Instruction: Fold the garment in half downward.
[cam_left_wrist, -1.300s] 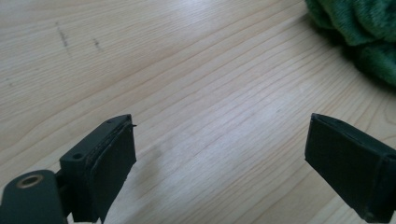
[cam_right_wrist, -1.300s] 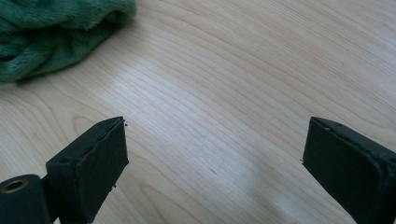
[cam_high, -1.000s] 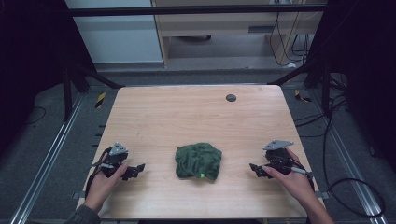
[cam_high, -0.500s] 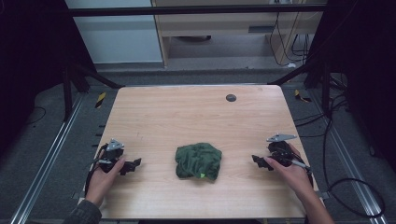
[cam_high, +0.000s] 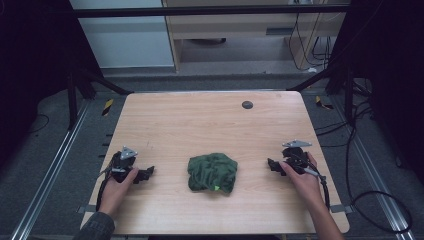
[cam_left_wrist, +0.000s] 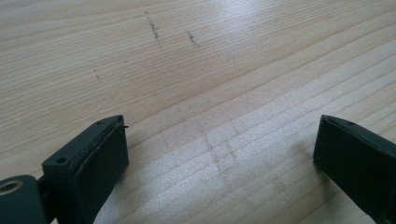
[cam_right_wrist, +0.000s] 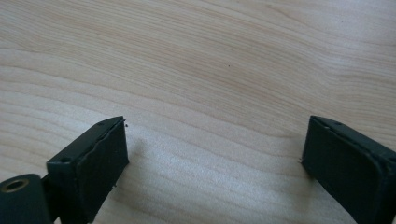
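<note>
A crumpled dark green cloth (cam_high: 212, 172) lies on the wooden table (cam_high: 200, 120) near its front edge, about midway between the two hands, and it has kept the same place and the same bunched shape since a second ago. The left hand-held gripper (cam_high: 145, 173) rests low on the table to the cloth's left, well apart from it, its jaws pointing toward the cloth; over the last second it has slid a little outward and toward the person, so the gap to the cloth is slightly wider than before. The right hand-held gripper (cam_high: 271, 165) sits to the cloth's right, also clear of it and aimed inward; compared with a second ago it has drawn back a little to the right and slightly up the table. In the left gripper view the left hand-held gripper (cam_left_wrist: 219, 154) has its two black jaws spread wide with only bare wood grain between them, and the right gripper view shows the right hand-held gripper (cam_right_wrist: 215, 149) spread just as wide over bare wood. A small dark round disc (cam_high: 247, 104) lies on the far part of the table, unchanged.
</note>
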